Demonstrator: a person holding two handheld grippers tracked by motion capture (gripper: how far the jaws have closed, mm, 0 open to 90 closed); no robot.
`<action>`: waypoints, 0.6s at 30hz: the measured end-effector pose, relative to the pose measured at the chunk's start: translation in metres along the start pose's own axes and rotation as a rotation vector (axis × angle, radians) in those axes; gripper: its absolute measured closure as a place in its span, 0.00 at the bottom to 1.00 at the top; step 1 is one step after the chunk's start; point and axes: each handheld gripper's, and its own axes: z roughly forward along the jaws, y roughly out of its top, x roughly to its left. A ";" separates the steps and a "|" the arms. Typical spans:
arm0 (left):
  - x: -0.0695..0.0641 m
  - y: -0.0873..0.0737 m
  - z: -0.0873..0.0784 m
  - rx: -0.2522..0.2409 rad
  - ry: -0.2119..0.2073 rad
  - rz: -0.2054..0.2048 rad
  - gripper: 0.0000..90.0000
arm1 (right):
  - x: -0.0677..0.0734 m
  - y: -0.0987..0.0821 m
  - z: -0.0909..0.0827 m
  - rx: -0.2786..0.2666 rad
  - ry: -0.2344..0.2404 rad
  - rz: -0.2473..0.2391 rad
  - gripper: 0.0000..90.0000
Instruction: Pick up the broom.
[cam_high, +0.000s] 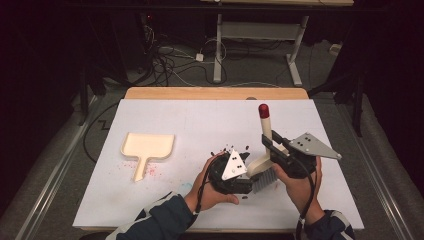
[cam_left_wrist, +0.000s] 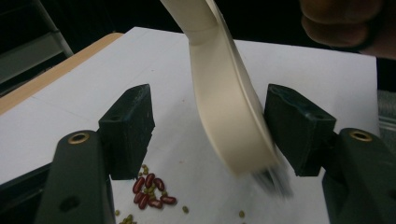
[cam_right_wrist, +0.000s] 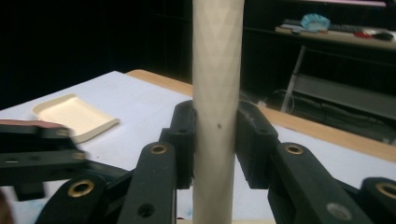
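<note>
Right gripper (cam_high: 270, 145), at 4 o'clock on the bench (cam_high: 165, 195): jaws clamped tight on the cream handle of the brush (cam_high: 264, 167), pads (cam_right_wrist: 184, 135) pressed against both sides of the shaft in the right gripper view. Handle held near upright with its red tip toward 12 o'clock, bristles down just above the bench surface; probably so held to put the bristles flat to the surface for sweeping.

Left gripper (cam_high: 248, 172), immediately at 9 o'clock of the brush head: jaws partly open and straddling the brush's curved neck (cam_left_wrist: 229, 116). Right-hand pad (cam_left_wrist: 299, 126) at or very near the neck, left-hand pad (cam_left_wrist: 128, 126) well clear of it; no grip yet. Probably placed to steady or re-seat the brush head.

Red beans and small green ones (cam_left_wrist: 149, 191) lie scattered on the bench under the left gripper, more dark specks at 12 o'clock of it (cam_high: 227, 149). Cream dustpan (cam_high: 146, 150) lies well apart at 9 o'clock, mouth toward 12 o'clock, handle toward 6 o'clock, with reddish specks (cam_high: 145, 167) beside the handle.

Open bench between beans and dustpan; nothing in the sweeping path. Left gripper itself sits over the bean pile and would block the bristles until withdrawn.
</note>
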 end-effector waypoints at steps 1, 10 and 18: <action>0.001 -0.001 0.001 -0.003 0.000 -0.009 0.40 | 0.004 0.000 0.000 -0.009 0.003 -0.010 0.78; 0.013 -0.006 -0.006 -0.022 -0.063 -0.040 0.68 | 0.023 0.006 -0.011 -0.075 0.019 -0.068 0.78; 0.027 -0.007 -0.018 0.018 -0.091 -0.010 0.73 | 0.019 0.008 -0.016 -0.068 0.113 -0.061 0.77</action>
